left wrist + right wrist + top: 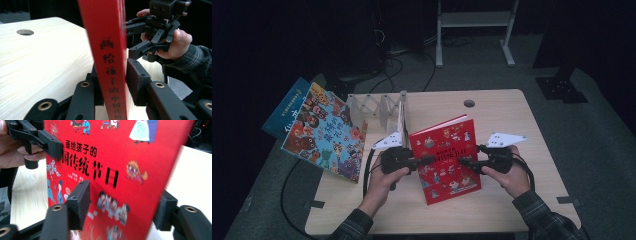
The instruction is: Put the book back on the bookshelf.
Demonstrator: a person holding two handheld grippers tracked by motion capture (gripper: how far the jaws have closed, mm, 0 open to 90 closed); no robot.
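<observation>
**Red book held between two grippers**

The red book (445, 157) stands tilted at lower centre of the high view, on the table (492, 107). The left gripper (424, 161) straddles its spine edge; one pad touches the spine (110, 75), the other stands just beside it, so no firm clamp is confirmed. The right gripper (463, 162) is released: its pads (78, 203) stand apart, with the cover behind them. Two other books (324, 132) lean at left.
</observation>
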